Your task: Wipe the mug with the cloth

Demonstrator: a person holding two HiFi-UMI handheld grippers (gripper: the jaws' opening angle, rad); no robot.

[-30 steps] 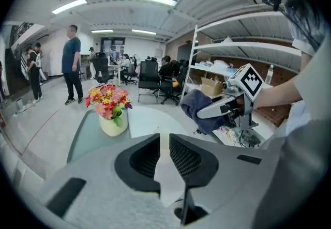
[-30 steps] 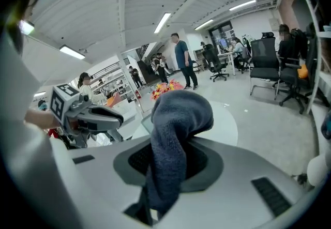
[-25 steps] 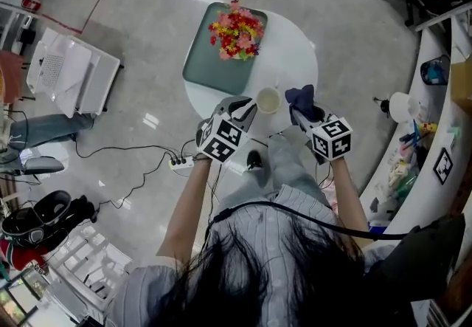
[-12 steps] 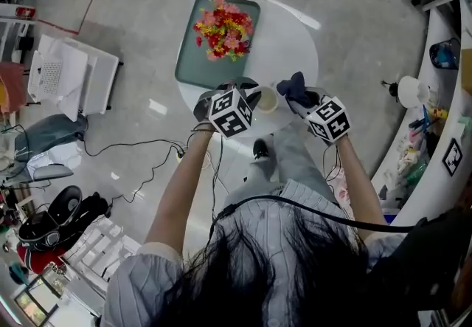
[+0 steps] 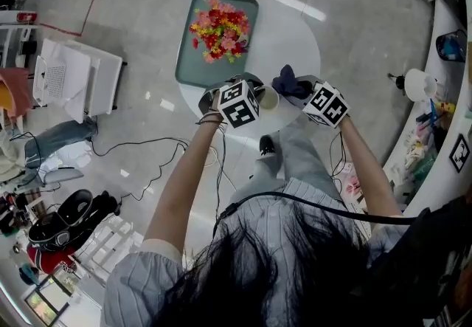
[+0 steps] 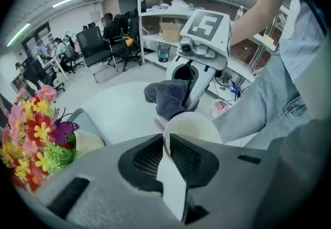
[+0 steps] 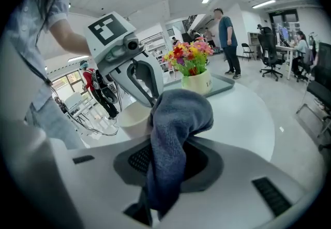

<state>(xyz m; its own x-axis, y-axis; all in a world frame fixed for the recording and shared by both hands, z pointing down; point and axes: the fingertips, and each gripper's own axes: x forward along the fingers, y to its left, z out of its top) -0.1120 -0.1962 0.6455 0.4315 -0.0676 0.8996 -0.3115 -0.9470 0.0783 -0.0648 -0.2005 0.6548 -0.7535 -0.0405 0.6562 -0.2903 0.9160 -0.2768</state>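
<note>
A cream mug (image 5: pixel 268 99) stands near the front edge of the round white table (image 5: pixel 295 38). My left gripper (image 5: pixel 254 92) holds its wall between the pads (image 6: pixel 146 158). The jaws are opening slightly, and the mug's rim (image 6: pixel 191 125) still sits between them. My right gripper (image 5: pixel 302 94) is shut on a dark blue-grey cloth (image 5: pixel 290 85), which bunches over its jaws (image 7: pixel 176 124). The cloth (image 6: pixel 168 96) hangs just beyond the mug's far side, close to its rim (image 7: pixel 133 117). I cannot tell whether they touch.
A grey-green tray (image 5: pixel 193 60) with a pot of red and yellow flowers (image 5: pixel 217 25) sits at the table's far left. A power strip and cables (image 5: pixel 147 152) lie on the floor to the left. People and office chairs are far behind.
Both grippers have moved forward over the table's front edge. The cloth has come closer to the mug. The left cube has turned more upright.
</note>
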